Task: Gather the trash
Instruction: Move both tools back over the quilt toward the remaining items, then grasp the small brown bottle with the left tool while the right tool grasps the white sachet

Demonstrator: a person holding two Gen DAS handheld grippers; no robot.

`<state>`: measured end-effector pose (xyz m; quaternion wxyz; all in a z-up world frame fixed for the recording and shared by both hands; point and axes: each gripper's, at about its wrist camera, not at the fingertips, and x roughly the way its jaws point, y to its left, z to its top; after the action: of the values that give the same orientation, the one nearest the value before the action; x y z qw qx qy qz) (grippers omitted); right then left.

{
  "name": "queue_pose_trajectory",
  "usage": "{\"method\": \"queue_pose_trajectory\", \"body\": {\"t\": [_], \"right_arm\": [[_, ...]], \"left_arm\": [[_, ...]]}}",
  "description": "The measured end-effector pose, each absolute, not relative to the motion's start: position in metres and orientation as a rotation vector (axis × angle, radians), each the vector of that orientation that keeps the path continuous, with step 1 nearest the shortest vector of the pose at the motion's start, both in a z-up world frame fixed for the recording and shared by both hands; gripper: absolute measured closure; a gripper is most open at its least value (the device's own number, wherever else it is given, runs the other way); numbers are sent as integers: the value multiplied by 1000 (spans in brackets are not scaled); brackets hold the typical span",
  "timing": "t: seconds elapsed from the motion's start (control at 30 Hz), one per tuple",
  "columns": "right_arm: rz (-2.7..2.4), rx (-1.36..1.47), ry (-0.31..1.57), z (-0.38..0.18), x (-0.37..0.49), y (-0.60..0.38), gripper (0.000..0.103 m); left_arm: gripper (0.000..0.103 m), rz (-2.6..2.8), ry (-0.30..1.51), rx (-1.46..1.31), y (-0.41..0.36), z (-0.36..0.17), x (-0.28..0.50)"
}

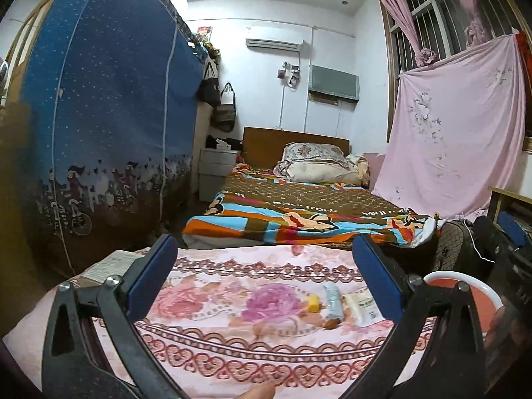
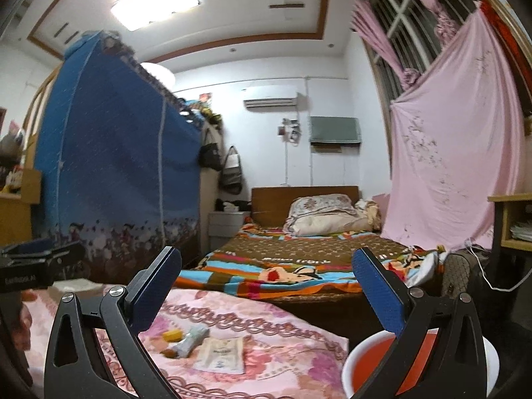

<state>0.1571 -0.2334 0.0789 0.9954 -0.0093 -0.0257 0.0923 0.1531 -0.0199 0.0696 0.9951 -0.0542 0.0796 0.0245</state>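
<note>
Four light scraps lie ahead between the spread, empty jaws of both grippers: yellow piece, crinkly tube wrapper, flat sachet, brown crumb. Pinch edges gently.

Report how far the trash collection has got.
Done: nothing visibly; no trash shows in the red bin. In hand: nothing; left gripper and right gripper are open and empty. Left: yellow piece, crumpled wrapper, brown scrap and white packet, all on the floral cloth.
</note>
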Motion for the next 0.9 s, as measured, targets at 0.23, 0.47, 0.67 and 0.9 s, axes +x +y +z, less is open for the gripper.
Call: {"method": "queue_pose_trajectory", "body": {"t": [0.23,0.47,0.67,0.9], "right_arm": [[219,-95,-8,71,163,-212,0],[205,-120,183,58,192,-207,0],[187,-115,361,46,219,-207,0],[185,-58,481,37,237,-216,0]], "left_arm": [[11,42,179,-80,-12,61,153],[11,-12,300,-89,-14,51,174],[13,-85,438,-76,-23,39,198],[26,-185,598,-64,-33,24,221]]}}
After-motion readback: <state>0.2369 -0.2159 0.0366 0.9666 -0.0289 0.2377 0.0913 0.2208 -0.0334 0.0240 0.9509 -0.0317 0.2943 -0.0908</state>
